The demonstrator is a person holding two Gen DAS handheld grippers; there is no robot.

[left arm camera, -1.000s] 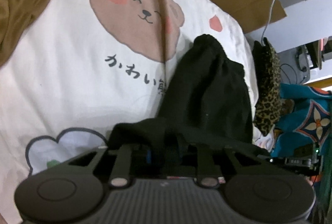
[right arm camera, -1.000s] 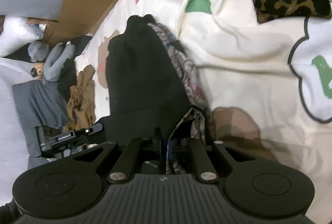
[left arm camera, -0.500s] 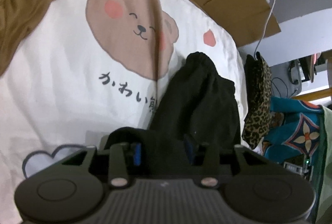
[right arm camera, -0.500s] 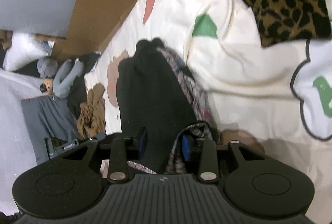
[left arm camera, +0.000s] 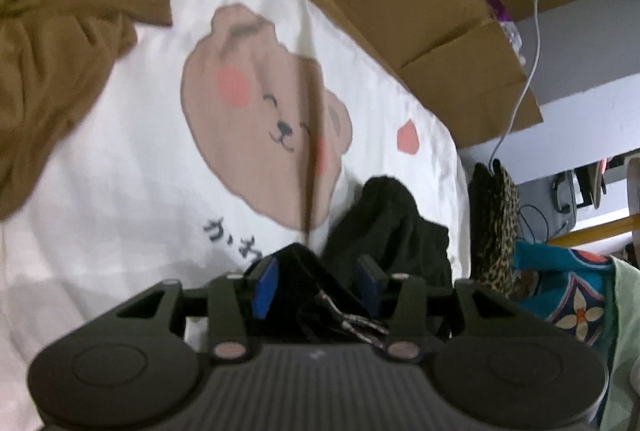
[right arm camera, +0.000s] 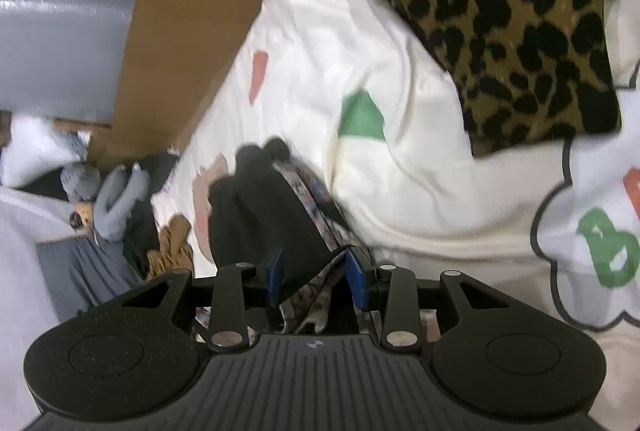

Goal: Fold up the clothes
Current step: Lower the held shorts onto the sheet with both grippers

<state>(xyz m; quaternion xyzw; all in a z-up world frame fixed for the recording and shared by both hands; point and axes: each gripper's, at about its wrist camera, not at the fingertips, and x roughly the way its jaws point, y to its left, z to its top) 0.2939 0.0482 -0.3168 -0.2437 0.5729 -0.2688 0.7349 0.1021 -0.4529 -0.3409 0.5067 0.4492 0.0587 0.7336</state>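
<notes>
One black garment (left arm camera: 394, 227), two hand-held grippers — left (left arm camera: 318, 281), right (right arm camera: 314, 277) — both parted.

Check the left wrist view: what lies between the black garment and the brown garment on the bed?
Only bare printed bedsheet, with its bear face print, separates the black garment from the brown garment; the left wrist view shows it.

Left tool (left arm camera: 316, 285) jaws parted, right tool (right arm camera: 316, 277) jaws parted
</notes>
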